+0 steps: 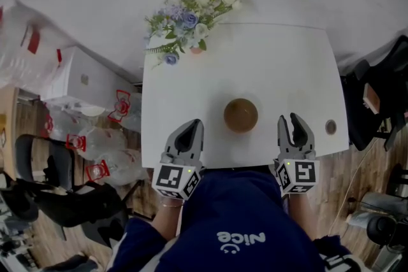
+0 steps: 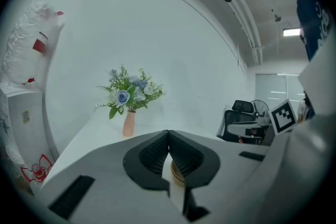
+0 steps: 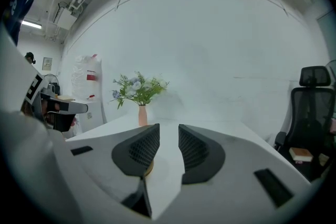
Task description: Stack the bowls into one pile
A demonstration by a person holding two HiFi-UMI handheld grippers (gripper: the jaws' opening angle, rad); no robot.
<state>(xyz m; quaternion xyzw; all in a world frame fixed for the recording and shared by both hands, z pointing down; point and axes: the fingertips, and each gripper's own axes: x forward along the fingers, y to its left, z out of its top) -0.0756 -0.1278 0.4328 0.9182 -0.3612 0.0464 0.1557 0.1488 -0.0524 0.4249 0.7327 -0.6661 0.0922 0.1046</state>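
White table (image 1: 287,73), pale wall behind. Brown bowls (image 1: 241,114) at centre near front edge, apparently nested as one pile. Probably light, rigid, smooth: pinch at rim. Left gripper (image 1: 193,125) beside them, fingers together, empty. Right gripper (image 1: 288,118) opposite, fingers apart, empty. Flower vase (image 1: 191,19) at far edge.

one bowl pile (image 1: 241,115), one vase of flowers (image 1: 191,21), one table (image 1: 280,67).
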